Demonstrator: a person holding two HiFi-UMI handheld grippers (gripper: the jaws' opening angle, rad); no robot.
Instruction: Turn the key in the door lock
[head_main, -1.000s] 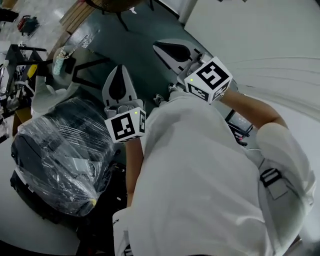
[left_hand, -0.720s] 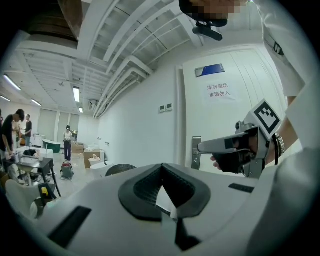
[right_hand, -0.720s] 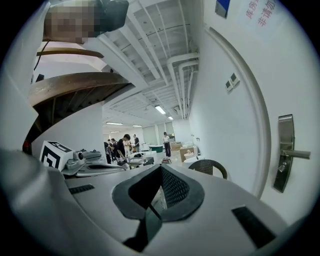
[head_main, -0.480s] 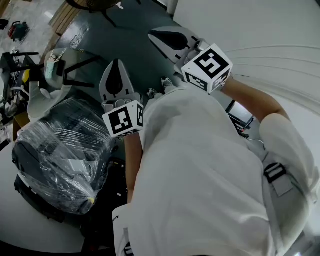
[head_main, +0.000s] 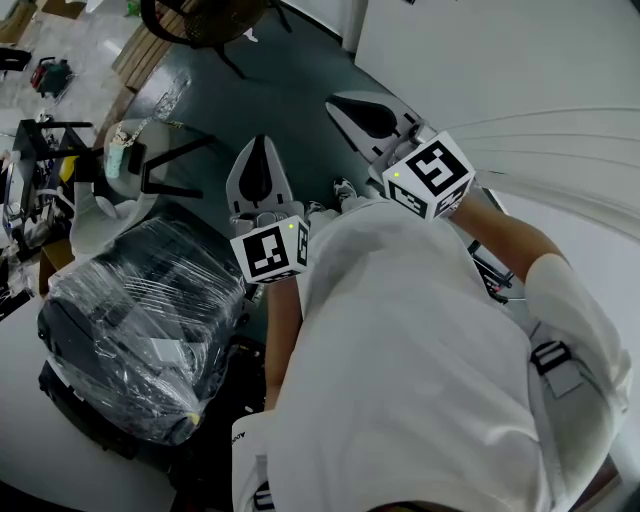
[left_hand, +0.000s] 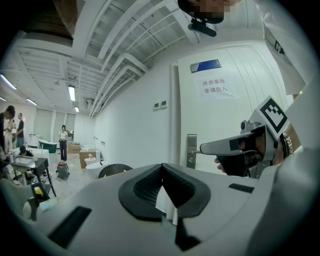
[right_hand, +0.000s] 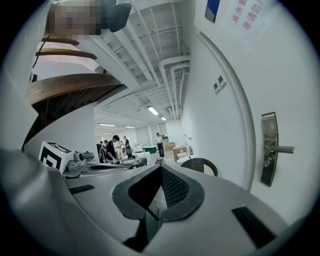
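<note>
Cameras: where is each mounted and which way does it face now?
Head view: on the person's head, looking steeply down at the dark floor; the white shirt, left gripper and right gripper show.
Left gripper view: on the left gripper, along its shut jaws toward the white door; right gripper at right.
Right gripper view: on the right gripper, along its shut jaws past the door into the hall; left gripper at left.
Both gripper views share the door's handle plate and the wicker chair.
</note>
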